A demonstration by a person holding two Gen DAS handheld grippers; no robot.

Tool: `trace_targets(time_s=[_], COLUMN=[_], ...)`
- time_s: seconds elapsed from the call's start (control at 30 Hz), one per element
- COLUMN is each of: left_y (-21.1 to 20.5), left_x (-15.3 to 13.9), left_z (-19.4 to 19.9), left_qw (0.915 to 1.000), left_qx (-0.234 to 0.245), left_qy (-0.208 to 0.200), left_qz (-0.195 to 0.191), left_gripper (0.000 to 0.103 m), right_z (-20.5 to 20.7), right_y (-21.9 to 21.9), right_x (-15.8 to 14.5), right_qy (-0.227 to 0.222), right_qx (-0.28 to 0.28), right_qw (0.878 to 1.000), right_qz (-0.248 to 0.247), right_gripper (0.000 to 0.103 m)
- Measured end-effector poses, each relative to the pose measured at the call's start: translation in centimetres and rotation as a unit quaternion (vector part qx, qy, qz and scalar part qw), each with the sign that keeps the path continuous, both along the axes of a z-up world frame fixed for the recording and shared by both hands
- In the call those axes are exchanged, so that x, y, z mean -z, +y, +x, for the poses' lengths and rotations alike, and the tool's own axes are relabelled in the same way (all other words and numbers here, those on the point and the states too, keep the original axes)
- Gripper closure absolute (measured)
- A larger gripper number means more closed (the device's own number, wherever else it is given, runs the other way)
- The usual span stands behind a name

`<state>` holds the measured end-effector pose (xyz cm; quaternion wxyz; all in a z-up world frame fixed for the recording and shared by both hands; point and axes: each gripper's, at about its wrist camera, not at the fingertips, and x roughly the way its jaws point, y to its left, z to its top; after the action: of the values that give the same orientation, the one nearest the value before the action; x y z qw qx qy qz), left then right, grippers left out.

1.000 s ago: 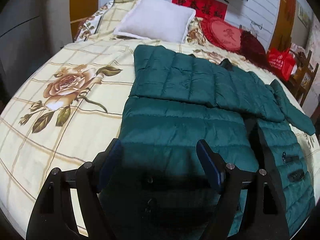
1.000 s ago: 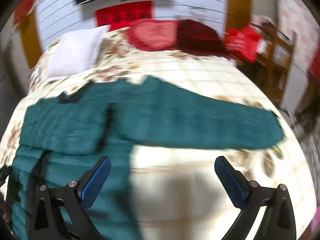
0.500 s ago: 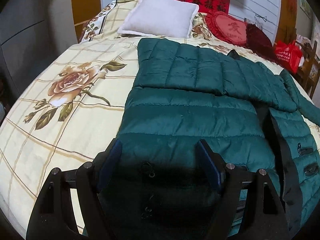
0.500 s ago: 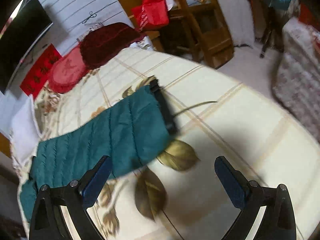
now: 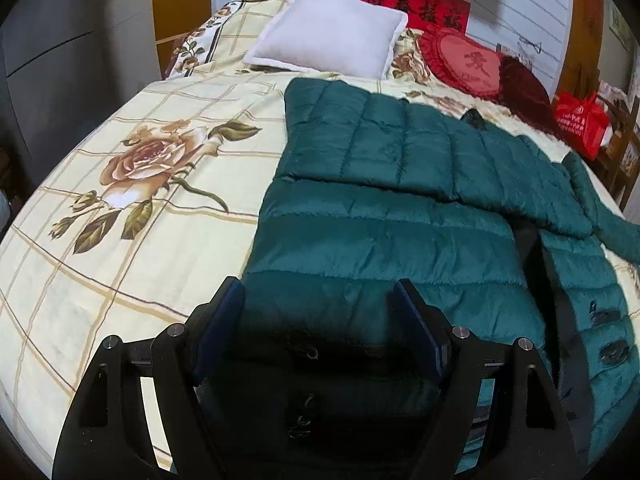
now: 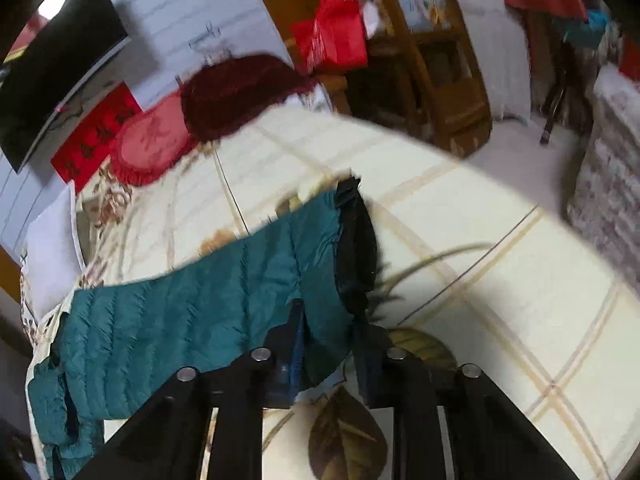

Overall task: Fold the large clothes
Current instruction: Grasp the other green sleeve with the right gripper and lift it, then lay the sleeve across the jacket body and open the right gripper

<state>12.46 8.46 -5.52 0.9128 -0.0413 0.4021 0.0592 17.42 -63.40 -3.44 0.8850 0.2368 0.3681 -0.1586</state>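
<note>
A dark green quilted jacket [image 5: 384,240] lies spread on the bed, one sleeve folded across its upper body. My left gripper [image 5: 320,320] is open and hovers over the jacket's near hem, holding nothing. In the right wrist view the jacket's other sleeve [image 6: 208,300] stretches over the sheet and ends in a black cuff [image 6: 356,248]. My right gripper [image 6: 328,340] is shut on the sleeve's lower edge, just before the cuff.
The bed [image 5: 132,240] has a cream sheet printed with roses. A white pillow [image 5: 328,32] and red cushions [image 5: 472,60] lie at its head. A red bag [image 5: 580,120] and a wooden shelf [image 6: 432,60] stand beyond the right edge of the bed.
My right gripper swung right along the sleeve to its cuff end and closed on it. My left gripper stayed open over the hem and shifted only slightly.
</note>
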Motion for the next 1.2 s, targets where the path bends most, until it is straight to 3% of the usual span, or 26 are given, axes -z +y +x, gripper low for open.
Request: trace_targets(time_s=[0.17, 0.27, 0.57, 0.67, 1.03, 1.13, 1.2], left_y=[0.2, 0.1, 0.5, 0.5, -1.0, -0.9, -0.8], left_x=[-0.8, -0.5, 0.1, 1.2, 2.0, 2.1, 2.2], left_z=[-0.1, 0.3, 1.0, 1.7, 2.3, 2.4, 2.5], left_qw=[0.9999, 0.9998, 0.9992, 0.9971, 0.9915, 0.9913, 0.9917], left_qx=[-0.004, -0.003, -0.014, -0.022, -0.011, -0.010, -0.011], left_qy=[-0.006, 0.011, 0.035, 0.068, 0.081, 0.081, 0.081], left_qz=[0.008, 0.014, 0.017, 0.023, 0.101, 0.103, 0.099], left_gripper=[0.025, 0.025, 0.025, 0.025, 0.024, 0.024, 0.024], right_z=[-1.1, -1.7, 0.0, 0.9, 6.2, 7.2, 7.1], right_y=[3.1, 6.4, 25.2, 32.0, 52.3, 56.1, 56.3], right_x=[-5.1, -8.1, -12.5, -12.4, -8.5, -6.2, -5.1], right_qy=[-0.016, -0.046, -0.098, -0.102, -0.080, -0.055, -0.053], right_qx=[-0.022, -0.049, -0.196, -0.242, -0.396, -0.418, -0.419], right_qw=[0.999, 0.997, 0.976, 0.965, 0.914, 0.907, 0.906], right_qz=[-0.044, -0.038, -0.017, -0.006, 0.023, 0.016, 0.021], right_gripper=[0.086, 0.086, 0.086, 0.086, 0.086, 0.086, 0.086])
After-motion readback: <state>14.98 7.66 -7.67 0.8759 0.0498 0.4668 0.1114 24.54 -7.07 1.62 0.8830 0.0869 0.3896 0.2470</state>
